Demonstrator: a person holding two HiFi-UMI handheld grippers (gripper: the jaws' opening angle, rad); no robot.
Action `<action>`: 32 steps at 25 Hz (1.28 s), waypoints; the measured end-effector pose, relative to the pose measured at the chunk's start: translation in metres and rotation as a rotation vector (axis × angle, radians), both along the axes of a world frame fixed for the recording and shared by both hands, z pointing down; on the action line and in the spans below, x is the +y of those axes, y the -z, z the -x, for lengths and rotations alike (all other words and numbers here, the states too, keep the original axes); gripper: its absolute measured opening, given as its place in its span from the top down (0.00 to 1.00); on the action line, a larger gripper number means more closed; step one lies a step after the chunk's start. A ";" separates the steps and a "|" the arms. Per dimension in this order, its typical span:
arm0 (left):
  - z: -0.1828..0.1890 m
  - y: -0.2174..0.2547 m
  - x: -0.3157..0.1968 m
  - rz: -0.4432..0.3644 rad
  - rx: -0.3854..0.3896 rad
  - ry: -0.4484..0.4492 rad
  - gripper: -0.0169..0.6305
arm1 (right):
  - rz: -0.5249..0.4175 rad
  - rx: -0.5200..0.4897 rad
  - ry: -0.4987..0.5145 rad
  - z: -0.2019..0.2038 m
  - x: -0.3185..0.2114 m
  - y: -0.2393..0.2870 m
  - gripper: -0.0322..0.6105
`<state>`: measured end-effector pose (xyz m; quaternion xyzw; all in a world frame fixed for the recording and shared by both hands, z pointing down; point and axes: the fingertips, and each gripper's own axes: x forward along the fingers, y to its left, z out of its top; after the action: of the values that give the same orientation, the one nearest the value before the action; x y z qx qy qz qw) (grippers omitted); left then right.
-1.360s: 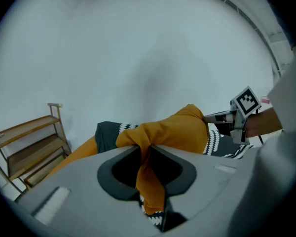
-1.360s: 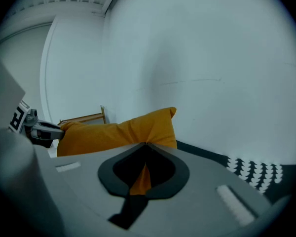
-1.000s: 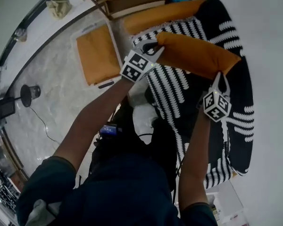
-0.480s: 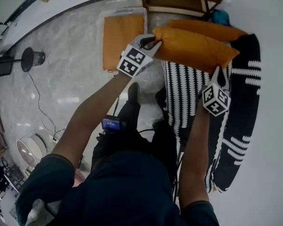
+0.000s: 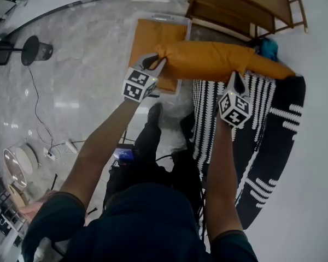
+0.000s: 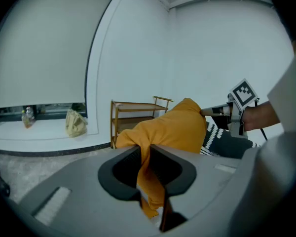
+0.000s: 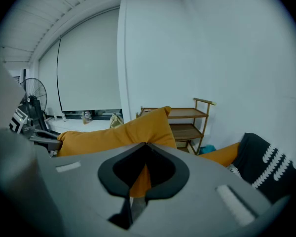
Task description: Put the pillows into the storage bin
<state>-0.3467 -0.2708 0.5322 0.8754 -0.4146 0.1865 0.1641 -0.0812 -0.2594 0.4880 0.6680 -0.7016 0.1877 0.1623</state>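
Presently, the left tool (image 5: 154, 61) is clamped on one corner of the plump orange fabric pillow (image 5: 208, 59). The right tool (image 5: 238, 79) is clamped on the opposite corner. The pillow hangs between them above the floor (image 5: 82, 64). Its left end appears over the edge of the clear rectangular plastic storage bin (image 5: 177, 18), which holds a second orange pillow (image 5: 150, 37).

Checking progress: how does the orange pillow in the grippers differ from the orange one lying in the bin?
The held pillow hangs in the air, pinched at its ends by the left gripper and right gripper; the binned pillow lies inside the storage bin, untouched. The held pillow looks long and puffy; the binned pillow shows a flat, squarish face. Both are orange.
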 end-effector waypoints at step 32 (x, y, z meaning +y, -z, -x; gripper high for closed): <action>0.161 -0.226 0.072 0.712 0.244 0.480 0.66 | 0.400 0.149 0.606 0.310 -0.182 -0.171 0.91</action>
<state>-0.5076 -0.1990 0.7577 0.6590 -0.4935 0.1698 0.5416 -0.3909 -0.4416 0.6593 0.3969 -0.8033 0.2155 0.3882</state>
